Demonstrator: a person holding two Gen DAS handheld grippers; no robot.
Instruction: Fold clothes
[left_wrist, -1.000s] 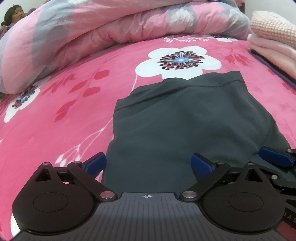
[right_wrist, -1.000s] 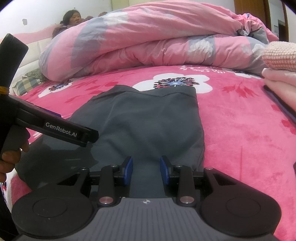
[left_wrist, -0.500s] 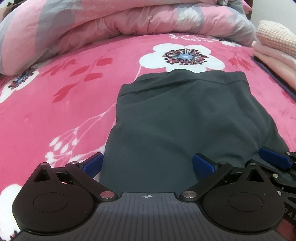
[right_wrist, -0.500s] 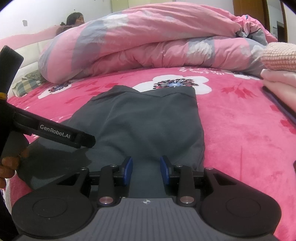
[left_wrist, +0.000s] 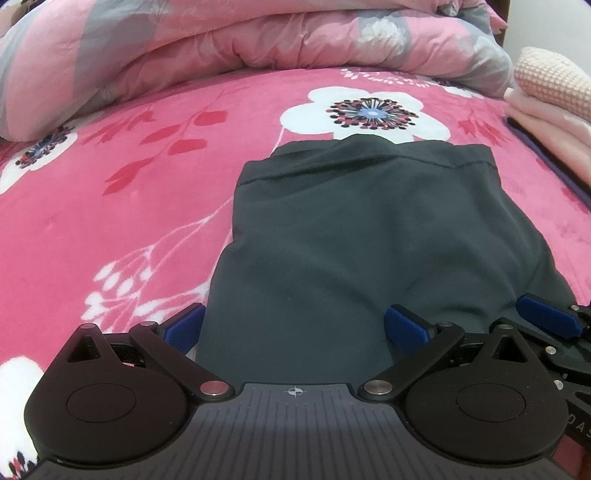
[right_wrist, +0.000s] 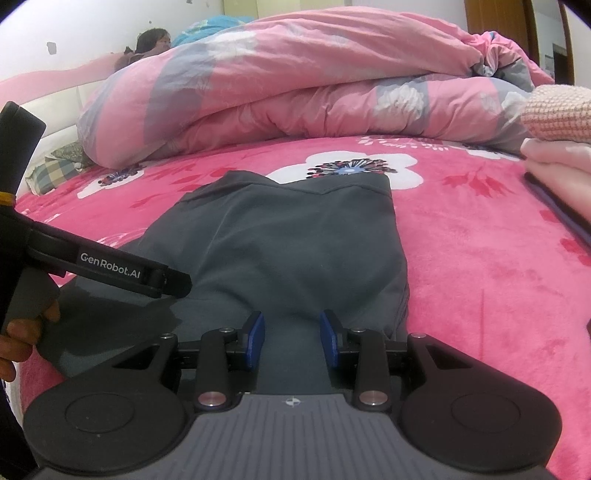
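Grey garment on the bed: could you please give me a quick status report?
Left gripper open wide at near edge of grey garment. Right gripper part open, fabric between fingers. Garment flat on pink blanket. Folded pink stack off right, clear.

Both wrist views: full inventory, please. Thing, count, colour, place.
dark grey garment: 1, dark grey, flat on bedspread, in front of both grippers
bedspread: 1, hot pink with white flowers, covering bed
duvet: 1, pink and grey floral, bundled at far side
folded clothes stack: 1, pale pink, knit on top, far right
plaid pillow: 1, green-blue check, far left
person: 1, dark hair, behind duvet
left gripper: 1, blue pads, wide open over garment's near edge
right gripper: 1, blue pads, gap showing, garment between
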